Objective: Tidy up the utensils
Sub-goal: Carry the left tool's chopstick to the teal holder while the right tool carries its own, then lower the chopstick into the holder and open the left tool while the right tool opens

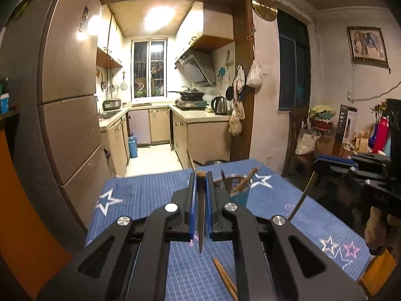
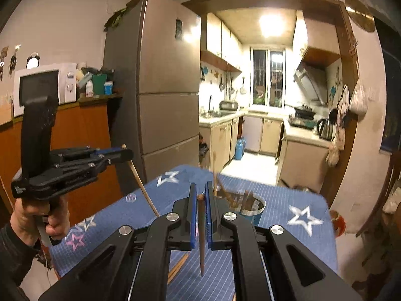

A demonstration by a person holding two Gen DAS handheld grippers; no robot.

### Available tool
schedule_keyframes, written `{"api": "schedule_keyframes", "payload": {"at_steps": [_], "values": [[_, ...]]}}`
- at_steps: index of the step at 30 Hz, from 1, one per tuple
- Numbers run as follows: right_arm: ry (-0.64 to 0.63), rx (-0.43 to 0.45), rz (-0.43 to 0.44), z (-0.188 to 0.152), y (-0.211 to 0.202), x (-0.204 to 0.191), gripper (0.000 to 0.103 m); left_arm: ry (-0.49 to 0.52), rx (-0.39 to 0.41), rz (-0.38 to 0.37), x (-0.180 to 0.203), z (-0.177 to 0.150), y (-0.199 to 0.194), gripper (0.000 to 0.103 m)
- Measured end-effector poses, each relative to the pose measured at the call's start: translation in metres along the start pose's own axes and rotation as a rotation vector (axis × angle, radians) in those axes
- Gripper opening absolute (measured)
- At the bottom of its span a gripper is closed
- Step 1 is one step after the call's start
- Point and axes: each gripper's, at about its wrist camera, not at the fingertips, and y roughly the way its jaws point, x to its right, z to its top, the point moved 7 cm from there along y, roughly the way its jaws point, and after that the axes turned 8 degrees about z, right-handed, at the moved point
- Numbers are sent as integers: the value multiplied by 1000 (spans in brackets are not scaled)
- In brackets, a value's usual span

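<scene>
A dark wooden chopstick point(image 1: 200, 215) is held between the blue pads of the left gripper point(image 1: 201, 175), its blunt, pale butt end seen at the fingertips and its tapered tip hanging down toward the blue starred cloth point(image 1: 140, 200); its long axis runs from 12 to 6 o'clock in the left wrist view. In the right wrist view a second chopstick point(image 2: 201, 233) is clamped the same way in the right gripper point(image 2: 201, 188), butt up at 12 o'clock and point down at 6, so both sets of jaws are narrowed on a stick. A metal-rimmed holder point(image 1: 238, 190) is seen on the cloth at 1 o'clock from the left gripper's tips, with brown sticks leaning in it toward 2 o'clock. A loose pair of chopsticks point(image 1: 225, 279) is seen lying on the cloth at 5 o'clock, beneath the left gripper.
</scene>
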Motion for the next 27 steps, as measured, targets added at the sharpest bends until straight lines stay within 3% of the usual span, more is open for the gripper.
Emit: {"api": "schedule_keyframes", "payload": {"at_steps": [11,19,27], "values": [[27,98,-50,117,-11,52,7,-4,58,-1,11,84,19,5],[16,139,-128,188,-4,98,7,6,76,12,19,120,43,5],[56,114,-148,191,34,136,7,9,69,5,24,127,68,5]]}}
